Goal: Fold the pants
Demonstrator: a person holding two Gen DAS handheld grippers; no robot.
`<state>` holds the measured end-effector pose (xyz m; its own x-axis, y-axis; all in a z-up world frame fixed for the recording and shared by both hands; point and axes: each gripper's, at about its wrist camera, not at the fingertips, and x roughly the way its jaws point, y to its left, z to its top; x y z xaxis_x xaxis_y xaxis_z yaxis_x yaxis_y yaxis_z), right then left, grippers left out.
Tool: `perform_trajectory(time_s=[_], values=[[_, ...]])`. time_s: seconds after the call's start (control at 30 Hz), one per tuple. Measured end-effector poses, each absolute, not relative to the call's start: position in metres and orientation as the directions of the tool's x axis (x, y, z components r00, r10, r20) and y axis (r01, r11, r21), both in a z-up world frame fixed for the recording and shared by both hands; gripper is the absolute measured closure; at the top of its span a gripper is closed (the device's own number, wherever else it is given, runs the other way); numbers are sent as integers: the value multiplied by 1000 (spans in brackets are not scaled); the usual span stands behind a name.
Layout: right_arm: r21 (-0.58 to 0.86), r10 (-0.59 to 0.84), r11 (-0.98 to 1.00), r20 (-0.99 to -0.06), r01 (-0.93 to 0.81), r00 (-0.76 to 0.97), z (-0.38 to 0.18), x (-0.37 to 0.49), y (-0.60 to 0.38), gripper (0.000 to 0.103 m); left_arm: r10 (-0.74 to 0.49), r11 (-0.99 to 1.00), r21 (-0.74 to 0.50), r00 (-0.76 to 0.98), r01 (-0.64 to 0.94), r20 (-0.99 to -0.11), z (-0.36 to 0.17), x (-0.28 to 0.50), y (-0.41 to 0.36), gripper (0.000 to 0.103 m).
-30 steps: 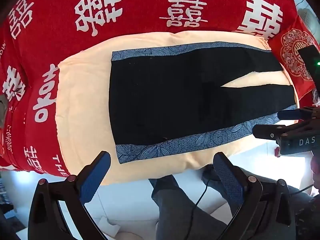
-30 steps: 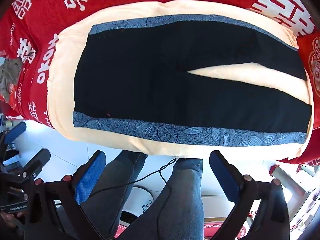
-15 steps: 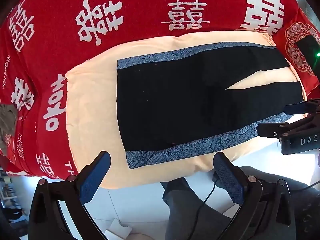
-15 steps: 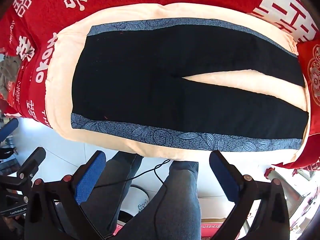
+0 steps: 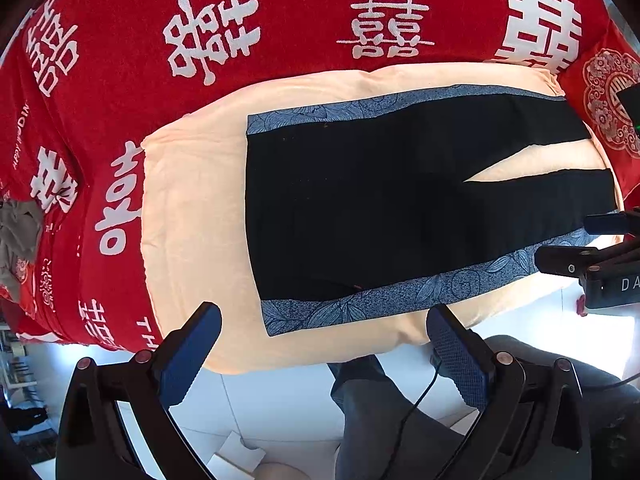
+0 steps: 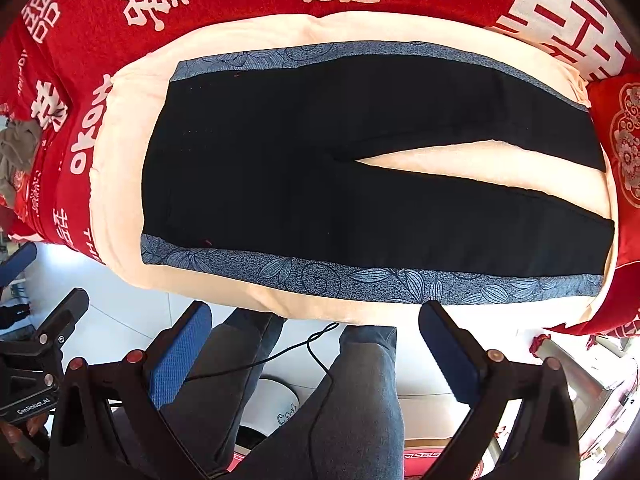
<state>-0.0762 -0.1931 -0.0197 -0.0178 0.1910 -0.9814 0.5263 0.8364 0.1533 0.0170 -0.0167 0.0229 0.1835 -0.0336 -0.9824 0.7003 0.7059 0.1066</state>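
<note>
Cream blanket (image 6: 120, 184), black pants (image 6: 320, 184) flat, blue floral side-stripes

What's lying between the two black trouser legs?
Only bare cream blanket: a wedge of it shows between the legs of the pants, clearest in the right wrist view.

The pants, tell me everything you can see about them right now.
The pants are black with a blue leaf-patterned stripe down each outer side. The cloth looks soft and matte. They lie spread flat and unfolded on a cream blanket, waistband toward the left, legs splayed to the right with a wedge of blanket showing between them. Only the blanket touches them; both grippers are open and clear of the near edge.
</note>
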Motion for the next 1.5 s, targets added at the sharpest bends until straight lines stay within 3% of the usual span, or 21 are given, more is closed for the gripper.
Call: perform_trajectory(time_s=[1.17, 1.5], values=[[222, 240, 787, -970, 576, 47, -23, -84, -214, 0, 29, 654, 206, 248, 728, -968, 23, 13, -34, 0], [305, 307, 780, -947, 546, 91, -21, -123, -241, 0, 32, 840, 134, 199, 526, -980, 22, -7, -21, 0]])
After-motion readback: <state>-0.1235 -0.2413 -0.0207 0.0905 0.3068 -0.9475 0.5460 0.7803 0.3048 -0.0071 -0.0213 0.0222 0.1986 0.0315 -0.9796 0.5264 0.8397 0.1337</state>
